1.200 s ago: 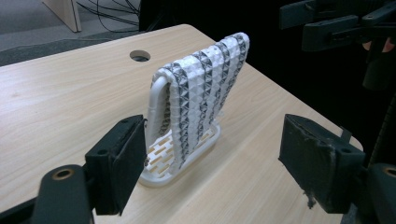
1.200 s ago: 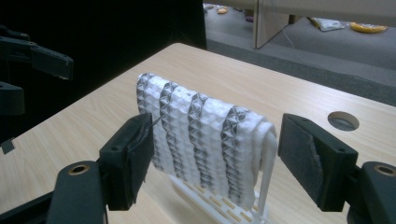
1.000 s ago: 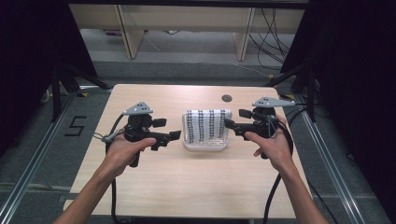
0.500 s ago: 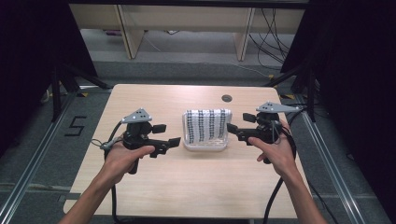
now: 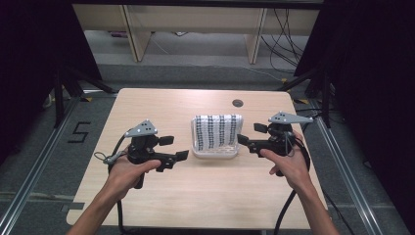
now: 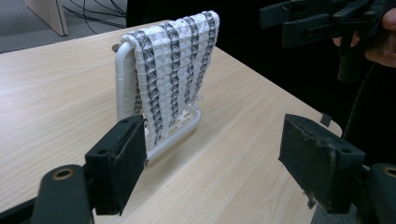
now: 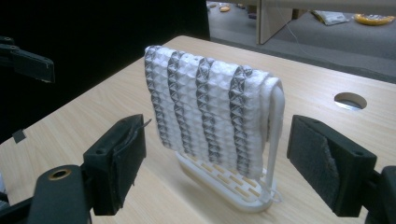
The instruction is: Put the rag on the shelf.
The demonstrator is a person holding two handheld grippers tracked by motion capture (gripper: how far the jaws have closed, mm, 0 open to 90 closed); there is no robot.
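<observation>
A white waffle towel with dark stripes [image 5: 217, 132] hangs over a small white rack [image 5: 214, 153] at the middle of the table. My left gripper [image 5: 174, 148] is just left of the rack, open and empty, pointing at it. In the left gripper view the towel [image 6: 173, 74] drapes the rack's bar [image 6: 122, 79] ahead of the wide-apart jaws of my left gripper [image 6: 219, 163]. My right gripper [image 5: 249, 134] is just right of the rack, open and empty. In the right gripper view my right gripper [image 7: 217, 163] frames the towel [image 7: 210, 107] and the slotted rack base [image 7: 224, 186].
The light wooden table [image 5: 205, 196] has a round cable hole [image 5: 238, 103] behind the rack. Cables trail from both grippers over the near edge. Dark frame posts stand at both sides, and table legs and floor cables lie beyond the far edge.
Both hands have drawn their grippers a little back toward the table's near edge. Both stay open and the towel and rack have not moved.
</observation>
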